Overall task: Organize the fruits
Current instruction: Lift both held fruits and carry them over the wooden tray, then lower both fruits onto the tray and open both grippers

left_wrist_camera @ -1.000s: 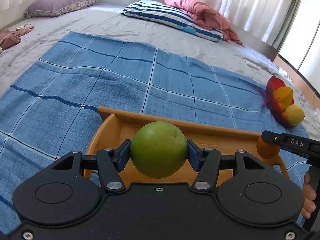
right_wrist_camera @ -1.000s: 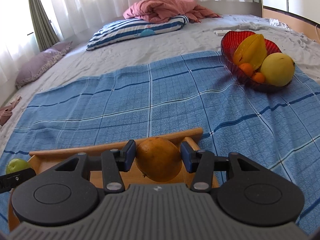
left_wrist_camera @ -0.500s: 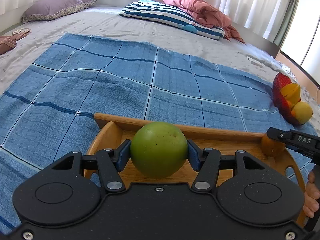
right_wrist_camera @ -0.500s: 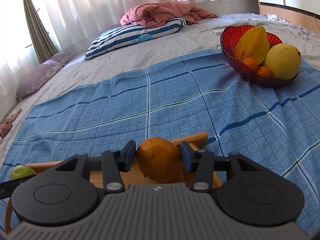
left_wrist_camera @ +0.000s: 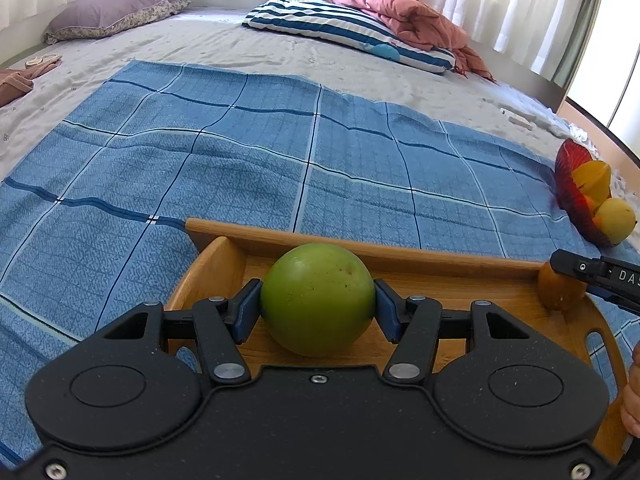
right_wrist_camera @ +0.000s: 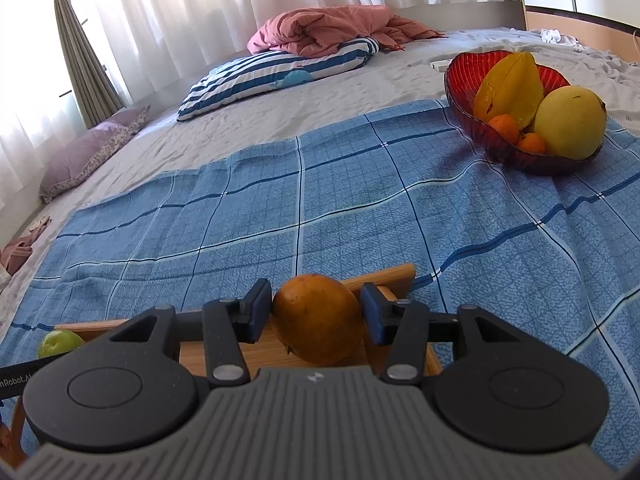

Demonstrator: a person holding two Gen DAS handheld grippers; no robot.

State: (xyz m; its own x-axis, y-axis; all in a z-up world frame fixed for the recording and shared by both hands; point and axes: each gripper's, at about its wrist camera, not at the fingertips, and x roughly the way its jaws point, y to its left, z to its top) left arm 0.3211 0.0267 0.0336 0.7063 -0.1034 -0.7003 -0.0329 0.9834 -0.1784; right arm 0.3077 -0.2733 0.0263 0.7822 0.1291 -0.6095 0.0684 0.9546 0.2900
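There is one green fruit, one orange-brown fruit and one wooden tray. One red bowl holds four fruits: one starfruit, one large yellow fruit and two small oranges. The bed carries one blue checked cloth, one striped pillow, one purple pillow and one pink blanket.

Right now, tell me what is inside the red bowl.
The red bowl holds a yellow starfruit, a large yellow fruit and two small oranges. Anything beneath them is covered.
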